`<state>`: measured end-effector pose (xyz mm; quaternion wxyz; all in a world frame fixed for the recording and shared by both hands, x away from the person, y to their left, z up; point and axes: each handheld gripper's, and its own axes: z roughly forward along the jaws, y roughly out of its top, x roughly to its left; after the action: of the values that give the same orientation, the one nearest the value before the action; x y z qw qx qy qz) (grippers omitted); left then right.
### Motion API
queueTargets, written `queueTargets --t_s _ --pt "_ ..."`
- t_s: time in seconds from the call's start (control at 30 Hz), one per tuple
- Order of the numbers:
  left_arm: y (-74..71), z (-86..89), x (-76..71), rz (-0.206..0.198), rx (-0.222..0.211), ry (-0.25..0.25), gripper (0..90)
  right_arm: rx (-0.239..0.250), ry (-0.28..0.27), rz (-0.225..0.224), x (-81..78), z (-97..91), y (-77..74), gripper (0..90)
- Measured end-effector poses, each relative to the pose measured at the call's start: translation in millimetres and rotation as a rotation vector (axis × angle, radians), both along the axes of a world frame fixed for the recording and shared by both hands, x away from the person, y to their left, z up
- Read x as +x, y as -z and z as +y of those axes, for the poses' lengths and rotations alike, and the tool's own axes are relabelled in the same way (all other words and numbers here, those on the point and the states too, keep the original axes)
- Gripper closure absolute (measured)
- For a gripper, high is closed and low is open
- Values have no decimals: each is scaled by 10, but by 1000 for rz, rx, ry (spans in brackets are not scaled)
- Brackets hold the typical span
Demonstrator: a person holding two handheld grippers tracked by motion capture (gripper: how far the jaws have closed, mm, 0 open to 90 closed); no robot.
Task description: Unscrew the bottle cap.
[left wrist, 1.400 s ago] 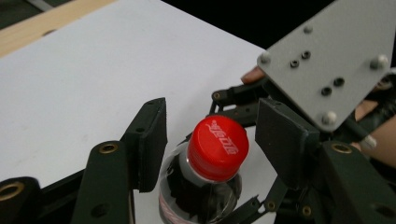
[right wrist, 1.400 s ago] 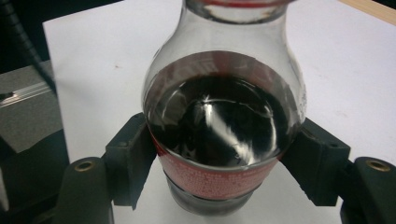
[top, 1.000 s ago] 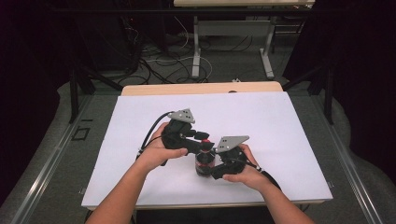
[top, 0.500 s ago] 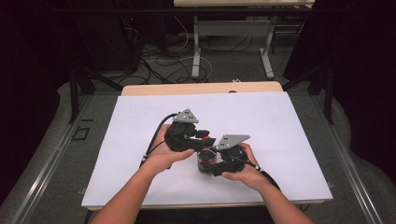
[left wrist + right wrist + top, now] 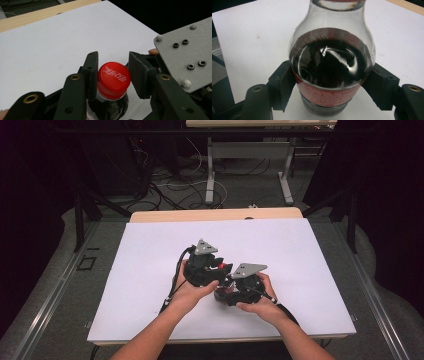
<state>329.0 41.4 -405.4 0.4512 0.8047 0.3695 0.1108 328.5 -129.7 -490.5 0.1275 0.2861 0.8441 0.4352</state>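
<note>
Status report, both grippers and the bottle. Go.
Right gripper clamped on bottle body. Left gripper shut on red cap. Bottle upright on white sheet, nothing in the way.

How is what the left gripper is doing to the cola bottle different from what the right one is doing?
The left hand-held gripper is shut on the bottle's red cap, while the right hand-held gripper is shut on the bottle lower down, at its red label. The left one's jaws stand close together around the small cap; the right one's jaws sit wider apart, around the fat body with the dark drink. Both are squeezing the same bottle above the white table.
</note>
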Motion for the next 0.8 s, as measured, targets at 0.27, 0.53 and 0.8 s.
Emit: queueTargets --t_s 0.27,0.53,0.8 --pt "-87 111 62 20 -24 81 492 25 -24 -1 5 -24 -19 296" --pt "-130 274 120 22 -48 215 429 40 -62 -11 -5 -27 -36 296" --pt "-69 302 160 35 -33 295 485 50 -103 -6 -23 -15 -46 296"
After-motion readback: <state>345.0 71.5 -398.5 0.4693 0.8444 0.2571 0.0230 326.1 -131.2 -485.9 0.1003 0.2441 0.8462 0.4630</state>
